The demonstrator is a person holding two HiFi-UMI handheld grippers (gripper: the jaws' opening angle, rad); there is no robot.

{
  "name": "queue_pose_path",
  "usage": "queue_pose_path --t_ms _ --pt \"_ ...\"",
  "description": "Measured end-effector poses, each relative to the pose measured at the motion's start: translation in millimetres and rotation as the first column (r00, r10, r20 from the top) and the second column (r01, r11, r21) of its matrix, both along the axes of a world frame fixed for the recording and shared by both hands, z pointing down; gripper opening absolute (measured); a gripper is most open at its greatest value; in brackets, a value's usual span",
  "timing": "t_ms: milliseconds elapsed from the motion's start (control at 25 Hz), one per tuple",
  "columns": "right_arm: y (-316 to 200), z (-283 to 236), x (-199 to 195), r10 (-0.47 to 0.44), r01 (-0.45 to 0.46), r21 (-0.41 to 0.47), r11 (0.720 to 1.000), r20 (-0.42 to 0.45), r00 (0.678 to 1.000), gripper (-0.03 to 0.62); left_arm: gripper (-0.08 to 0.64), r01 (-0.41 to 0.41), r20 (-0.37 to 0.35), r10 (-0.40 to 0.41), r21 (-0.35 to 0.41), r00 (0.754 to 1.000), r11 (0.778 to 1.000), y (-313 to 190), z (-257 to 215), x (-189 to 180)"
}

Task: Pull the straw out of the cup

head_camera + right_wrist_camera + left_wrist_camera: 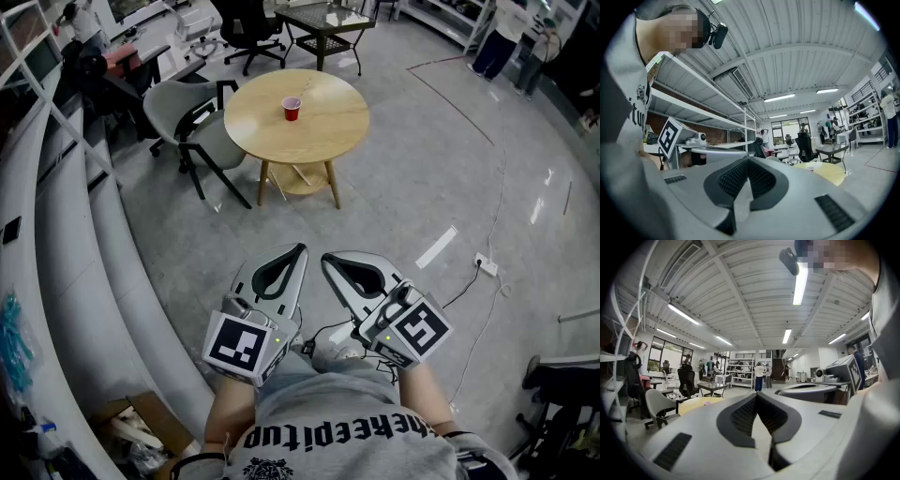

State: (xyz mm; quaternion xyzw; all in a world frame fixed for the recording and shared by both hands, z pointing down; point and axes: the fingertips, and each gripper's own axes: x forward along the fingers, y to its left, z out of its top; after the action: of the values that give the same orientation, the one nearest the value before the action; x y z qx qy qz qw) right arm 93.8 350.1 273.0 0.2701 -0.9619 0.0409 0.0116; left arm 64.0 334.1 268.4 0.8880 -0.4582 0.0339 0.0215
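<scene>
A small red cup (292, 109) stands near the middle of a round wooden table (328, 131), far ahead of me across the floor. Something pale shows in its mouth; from here I cannot make out the straw clearly. In the right gripper view the cup (810, 167) is a tiny shape on the yellow tabletop (827, 172). Both grippers are held level close to my body, side by side. The left gripper (300, 249) (757, 395) is shut with nothing in it. The right gripper (327, 258) (748, 159) is likewise shut with nothing between its jaws.
A grey chair (187, 117) stands at the table's left. Curved grey shelving (56, 234) runs along my left. A glass-top table (328, 23) sits behind the round one. A cable with a power strip (486, 267) lies on the floor at right. People stand far off.
</scene>
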Motion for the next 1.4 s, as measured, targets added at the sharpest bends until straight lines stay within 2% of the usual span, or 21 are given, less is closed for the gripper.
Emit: queue_pose_path --t_ms 520,640,920,1200,1400 --pt "-12 -6 -22 0.030 -0.031 0.032 0.999 0.020 0.999 0.011 0.021 -0.013 -0.002 0.013 0.009 1.000 1.000 -12 -1 -23" --pt "-16 -2 -29 0.035 -0.035 0.015 0.999 0.009 0.999 0.011 0.021 -0.019 0.002 0.019 0.009 1.000 1.000 -17 0 -30" --pt "-20 -1 -50 0.080 -0.081 0.011 0.997 0.043 0.996 0.012 0.021 -0.047 -0.009 0.047 0.007 0.999 0.999 -23 7 -53" --pt "-24 4 -55 0.105 -0.105 0.008 0.994 0.012 0.994 0.012 0.021 -0.077 -0.027 0.077 0.004 0.997 0.997 -30 11 -58" --pt "-34 2 -56 0.118 -0.118 0.013 0.993 0.000 0.993 0.011 0.021 -0.066 -0.024 0.067 0.011 0.997 0.998 -37 9 -64"
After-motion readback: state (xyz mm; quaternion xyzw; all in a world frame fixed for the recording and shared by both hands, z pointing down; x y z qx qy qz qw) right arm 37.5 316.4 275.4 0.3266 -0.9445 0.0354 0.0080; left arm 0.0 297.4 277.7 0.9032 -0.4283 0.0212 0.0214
